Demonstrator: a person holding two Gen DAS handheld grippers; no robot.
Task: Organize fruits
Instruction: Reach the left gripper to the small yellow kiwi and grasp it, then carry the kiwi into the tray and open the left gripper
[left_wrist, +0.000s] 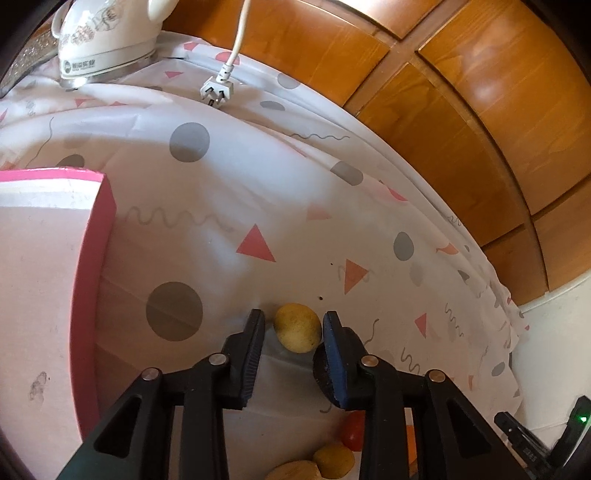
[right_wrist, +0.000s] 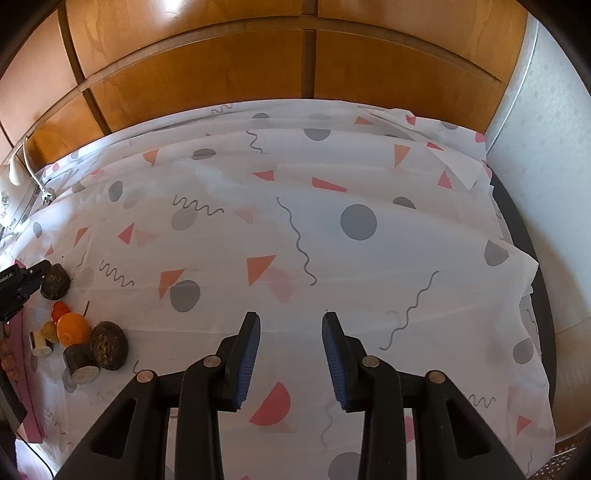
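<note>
In the left wrist view my left gripper (left_wrist: 293, 325) is open with a yellow round fruit (left_wrist: 297, 327) lying on the tablecloth between its fingertips, not clamped. A dark round fruit (left_wrist: 320, 371) sits against the right finger. Below are a red fruit (left_wrist: 352, 430), another yellow fruit (left_wrist: 334, 461) and a tan fruit (left_wrist: 293, 472). The pink box (left_wrist: 92, 295) stands at left. In the right wrist view my right gripper (right_wrist: 291, 325) is open and empty over bare cloth. A cluster of fruits lies far left: an orange (right_wrist: 73, 328), a red fruit (right_wrist: 60, 310), dark fruits (right_wrist: 109, 345).
A white electric kettle (left_wrist: 107, 37) and its loose plug (left_wrist: 218, 88) sit at the back left. Wooden cabinet doors (left_wrist: 461, 110) border the table behind. The patterned cloth (right_wrist: 332, 240) drapes over the table edge at right. The left gripper (right_wrist: 22, 280) shows at the far left of the right wrist view.
</note>
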